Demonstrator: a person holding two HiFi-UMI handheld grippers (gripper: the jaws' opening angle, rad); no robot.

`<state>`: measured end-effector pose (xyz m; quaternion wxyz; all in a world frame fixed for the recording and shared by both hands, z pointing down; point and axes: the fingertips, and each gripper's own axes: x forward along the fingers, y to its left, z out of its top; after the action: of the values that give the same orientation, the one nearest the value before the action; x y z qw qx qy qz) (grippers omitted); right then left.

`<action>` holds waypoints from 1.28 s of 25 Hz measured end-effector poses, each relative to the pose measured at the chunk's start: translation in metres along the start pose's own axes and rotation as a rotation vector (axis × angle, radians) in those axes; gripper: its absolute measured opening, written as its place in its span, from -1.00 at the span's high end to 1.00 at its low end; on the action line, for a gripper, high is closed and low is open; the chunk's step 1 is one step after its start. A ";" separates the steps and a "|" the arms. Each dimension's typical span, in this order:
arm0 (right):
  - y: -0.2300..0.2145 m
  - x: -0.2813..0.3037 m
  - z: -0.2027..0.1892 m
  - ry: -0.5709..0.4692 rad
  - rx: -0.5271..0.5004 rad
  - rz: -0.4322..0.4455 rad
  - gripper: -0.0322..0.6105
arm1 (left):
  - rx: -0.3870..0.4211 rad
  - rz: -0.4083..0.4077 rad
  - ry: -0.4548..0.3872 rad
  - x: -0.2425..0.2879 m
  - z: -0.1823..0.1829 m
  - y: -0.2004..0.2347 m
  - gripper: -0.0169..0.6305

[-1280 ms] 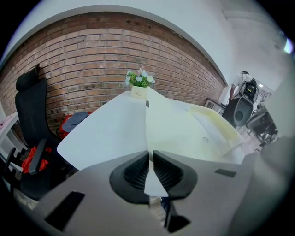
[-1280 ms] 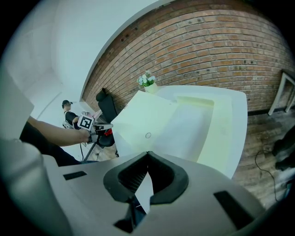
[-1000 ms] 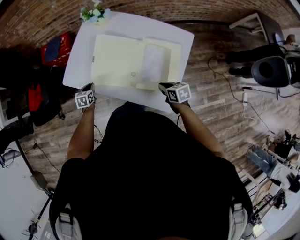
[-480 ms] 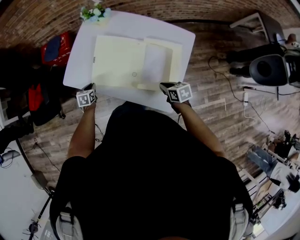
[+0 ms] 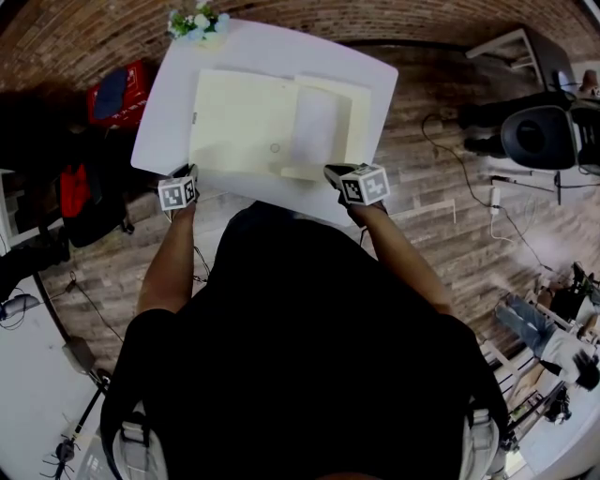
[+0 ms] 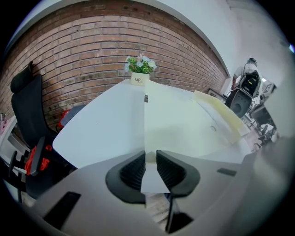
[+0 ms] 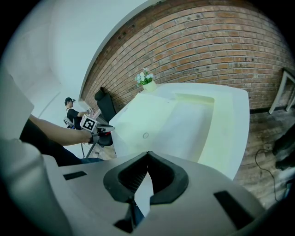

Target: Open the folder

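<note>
Head view:
- Table (image 5: 262, 42), white, at 12 o'clock from the person.
- Folder (image 5: 244, 122), pale yellow, lies open and flat at mid-table. White sheets sit on its 3 o'clock half and a snap (image 5: 275, 147) toward 6 o'clock.
- Flowers (image 5: 197, 21) at the table's 11 o'clock corner.
- Left gripper (image 5: 185, 174) at the folder's 7 o'clock corner, by the table edge.
- Right gripper (image 5: 334, 172) at the folder's 5 o'clock edge.

Left gripper view:
- The jaws have a narrow gap and have just been opening. The pads press on nothing.
- The folder's left edge runs from 12 o'clock down to the gap.
- Chair (image 6: 27, 110) at 9 o'clock.

Right gripper view:
- The jaw tips meet at the folder's near edge. Whether a sheet is pinched between them cannot be told.
- The open folder spreads toward 12 o'clock, and the left gripper is at 9 o'clock.
</note>
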<state>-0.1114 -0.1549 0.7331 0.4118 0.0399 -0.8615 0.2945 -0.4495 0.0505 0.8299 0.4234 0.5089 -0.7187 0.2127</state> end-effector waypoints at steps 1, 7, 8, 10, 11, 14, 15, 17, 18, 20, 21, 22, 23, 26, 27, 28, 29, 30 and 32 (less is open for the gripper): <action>0.000 0.000 0.000 0.000 -0.001 0.000 0.83 | 0.008 0.005 0.000 0.001 0.000 0.001 0.69; -0.001 -0.003 -0.001 -0.002 0.002 -0.001 0.83 | 0.126 0.047 0.009 0.000 0.001 0.001 0.61; -0.001 -0.003 0.000 -0.003 0.003 -0.002 0.83 | 0.137 0.053 0.005 -0.001 0.003 0.002 0.60; 0.000 -0.004 -0.002 -0.004 0.004 -0.002 0.83 | 0.146 0.064 -0.003 -0.004 0.005 0.003 0.56; 0.000 -0.004 -0.003 -0.005 0.005 -0.003 0.83 | 0.148 0.068 -0.006 -0.006 0.007 0.004 0.54; 0.001 -0.005 -0.005 -0.007 0.007 -0.004 0.83 | 0.164 0.085 -0.017 -0.012 0.012 0.004 0.52; 0.001 -0.006 -0.006 -0.009 0.007 -0.004 0.83 | 0.171 0.089 -0.022 -0.013 0.014 0.003 0.51; 0.002 -0.008 -0.005 -0.016 0.005 -0.006 0.83 | 0.178 0.091 -0.031 -0.018 0.018 0.001 0.51; 0.003 -0.010 -0.006 -0.019 0.005 -0.006 0.83 | 0.180 0.091 -0.037 -0.020 0.019 0.000 0.51; 0.005 -0.013 -0.007 -0.024 0.004 -0.005 0.83 | 0.183 0.090 -0.054 -0.025 0.022 -0.002 0.52; 0.006 -0.014 -0.008 -0.028 0.004 -0.004 0.83 | 0.186 0.090 -0.064 -0.027 0.024 -0.003 0.52; 0.006 -0.015 -0.008 -0.032 0.005 -0.004 0.83 | 0.191 0.087 -0.074 -0.029 0.027 -0.004 0.52; 0.006 -0.017 -0.008 -0.036 0.006 -0.005 0.83 | 0.194 0.083 -0.083 -0.031 0.029 -0.005 0.52; 0.009 -0.020 -0.008 -0.042 0.012 -0.011 0.83 | 0.202 0.079 -0.113 -0.038 0.038 -0.007 0.52; 0.011 -0.021 -0.009 -0.044 0.013 -0.011 0.83 | 0.204 0.079 -0.122 -0.041 0.040 -0.008 0.52; 0.012 -0.022 -0.010 -0.043 0.013 -0.009 0.83 | 0.205 0.079 -0.130 -0.043 0.041 -0.008 0.52; 0.014 -0.023 -0.012 -0.041 0.011 -0.007 0.83 | 0.205 0.078 -0.138 -0.045 0.041 -0.009 0.52; 0.016 -0.024 -0.014 -0.038 0.008 -0.004 0.83 | 0.205 0.076 -0.145 -0.047 0.042 -0.011 0.52; 0.019 -0.027 -0.017 -0.034 0.001 0.000 0.83 | 0.206 0.075 -0.159 -0.052 0.043 -0.013 0.52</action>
<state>-0.0882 -0.1350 0.7131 0.3970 0.0453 -0.8683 0.2940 -0.4480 0.0418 0.7619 0.3023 0.5378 -0.7429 0.2598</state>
